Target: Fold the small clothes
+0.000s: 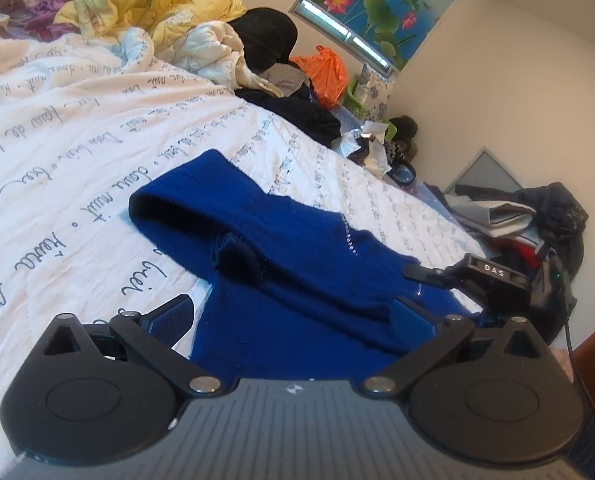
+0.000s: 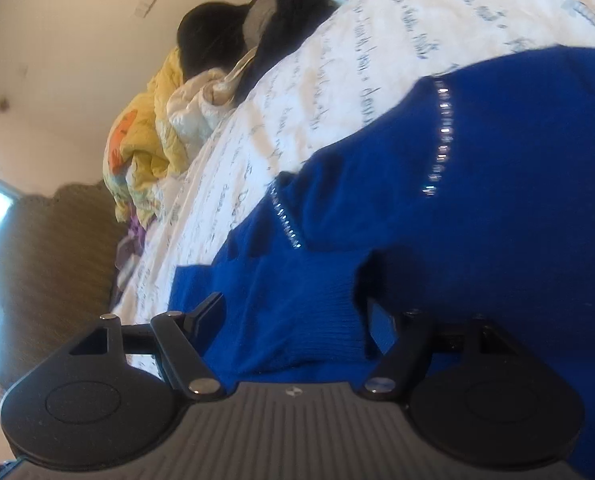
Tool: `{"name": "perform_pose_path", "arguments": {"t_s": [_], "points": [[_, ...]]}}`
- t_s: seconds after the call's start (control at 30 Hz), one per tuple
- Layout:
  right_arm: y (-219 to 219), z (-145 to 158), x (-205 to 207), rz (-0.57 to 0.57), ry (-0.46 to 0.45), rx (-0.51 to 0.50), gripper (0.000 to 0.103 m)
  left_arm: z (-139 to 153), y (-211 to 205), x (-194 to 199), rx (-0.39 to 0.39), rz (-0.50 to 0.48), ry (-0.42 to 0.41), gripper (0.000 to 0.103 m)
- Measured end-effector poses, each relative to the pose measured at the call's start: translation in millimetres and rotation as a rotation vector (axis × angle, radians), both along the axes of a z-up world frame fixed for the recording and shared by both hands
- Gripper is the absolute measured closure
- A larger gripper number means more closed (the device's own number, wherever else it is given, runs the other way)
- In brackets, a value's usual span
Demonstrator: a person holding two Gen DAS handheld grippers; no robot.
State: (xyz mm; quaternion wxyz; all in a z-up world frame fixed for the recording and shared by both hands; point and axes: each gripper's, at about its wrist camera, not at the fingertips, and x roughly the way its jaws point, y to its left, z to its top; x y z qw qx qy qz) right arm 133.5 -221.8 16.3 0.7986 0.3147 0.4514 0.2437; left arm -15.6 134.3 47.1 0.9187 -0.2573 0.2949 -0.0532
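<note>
A blue knit sweater (image 1: 297, 248) with thin rhinestone lines lies crumpled on the white bedspread (image 1: 57, 140) printed with script. My left gripper (image 1: 293, 316) is open wide just above its near part, and the cloth spreads between and under the fingers. In the left wrist view my right gripper (image 1: 429, 274) reaches in from the right at the sweater's edge. In the right wrist view the sweater (image 2: 477, 200) fills the frame. Its ribbed cuff lies loosely between the spread fingers of my right gripper (image 2: 295, 316), which stands open.
Yellow quilts (image 1: 137, 4) and black clothing (image 1: 269, 36) are heaped at the far end of the bed. An orange bag (image 1: 325, 76) and small clutter (image 1: 369, 144) sit past the bed's far edge. A pile of clothes (image 1: 537, 216) lies right of the bed.
</note>
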Motion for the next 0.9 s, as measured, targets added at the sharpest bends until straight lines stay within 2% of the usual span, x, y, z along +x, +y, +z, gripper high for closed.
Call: {"name": "perform_pose_path", "arguments": {"t_s": [0.03, 0.07, 0.1, 0.17, 0.27, 0.37, 0.47, 0.53, 0.63, 0.7, 0.77, 0.8, 0.87, 0.9], "points": [[4.1, 1.3, 0.5, 0.013, -0.015, -0.038, 0.079, -0.7, 0.3, 1.7, -0.002, 0.004, 0.003, 0.0], [5.4, -1.0, 2.6, 0.041, 0.004, -0.046, 0.099, 0.2, 0.6, 3.6, -0.008, 0.009, 0.0, 0.0], [4.3, -0.7, 1.7, 0.042, 0.004, -0.05, 0.099, 1.7, 0.9, 4.7, -0.01, 0.011, -0.005, 0.0], [-3.2, 14.9, -4.4, 0.053, -0.058, -0.053, 0.099, 9.2, 1.3, 6.6, -0.005, 0.017, -0.023, 0.0], [-34.2, 57.1, -16.1, 0.063, -0.158, -0.014, 0.099, 23.2, 7.3, 6.5, 0.005, 0.02, -0.066, 0.0], [-82.6, 81.7, -21.4, 0.024, -0.208, -0.092, 0.099, 37.6, 16.5, 10.1, 0.035, 0.025, -0.112, 0.0], [-129.5, 64.8, -14.0, -0.009, -0.122, -0.191, 0.099, 42.1, 24.8, 26.8, 0.046, 0.035, -0.117, 0.0], [-142.8, 47.2, -12.0, -0.044, -0.085, -0.323, 0.099, 38.6, 26.5, 49.0, 0.037, 0.012, -0.087, 0.0], [-147.6, 28.4, -14.2, -0.045, -0.048, -0.329, 0.098, 26.1, 25.2, 90.5, 0.018, -0.011, 0.006, 0.0], [-138.3, 27.6, -17.9, -0.034, -0.069, -0.372, 0.094, 19.4, 19.7, 116.5, 0.034, -0.038, 0.063, 0.0], [-135.3, 35.4, -19.3, -0.058, -0.108, -0.438, 0.082, 9.0, 14.6, 140.9, 0.093, -0.031, 0.131, 0.0], [-139.7, 39.0, -19.7, -0.088, -0.125, -0.442, 0.069, 3.2, 13.6, 150.8, 0.107, -0.038, 0.166, 0.0], [-152.0, 46.1, -21.0, -0.169, -0.151, -0.416, 0.024, -11.1, 15.5, 166.7, 0.125, -0.026, 0.238, 0.001], [-155.6, 46.3, -18.1, -0.199, -0.156, -0.416, 0.018, -17.1, 16.1, 171.4, 0.126, -0.029, 0.261, 0.002]]}}
